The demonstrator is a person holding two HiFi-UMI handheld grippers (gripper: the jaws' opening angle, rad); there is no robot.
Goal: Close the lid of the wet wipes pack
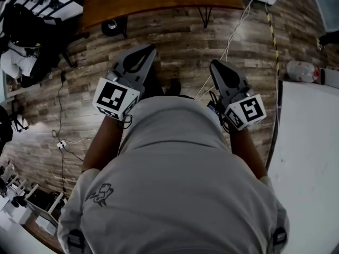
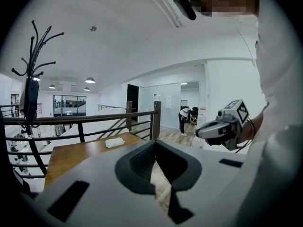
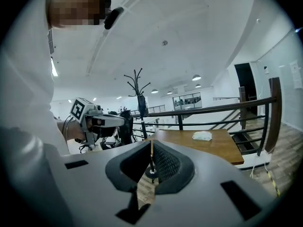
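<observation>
The wet wipes pack point(image 2: 114, 142) is a small white packet that lies on a brown wooden table point(image 2: 80, 155), well ahead of both grippers. The right gripper view also shows this pack point(image 3: 202, 135), on the table point(image 3: 213, 149); whether its lid is up is too small to tell. In the head view only the table's edge point(image 1: 159, 1) shows, and the pack is out of sight there. My left gripper point(image 2: 155, 145) and my right gripper point(image 3: 151, 143) are held side by side in front of my body over the floor. Both are shut with nothing between the pads.
A black railing point(image 2: 94, 124) runs behind the table and a black coat stand point(image 3: 139, 103) rises at its end. Cables point(image 1: 233, 36) trail over the plank floor. A white tabletop point(image 1: 312, 157) lies to my right. Another person point(image 2: 183, 118) bends over far down the room.
</observation>
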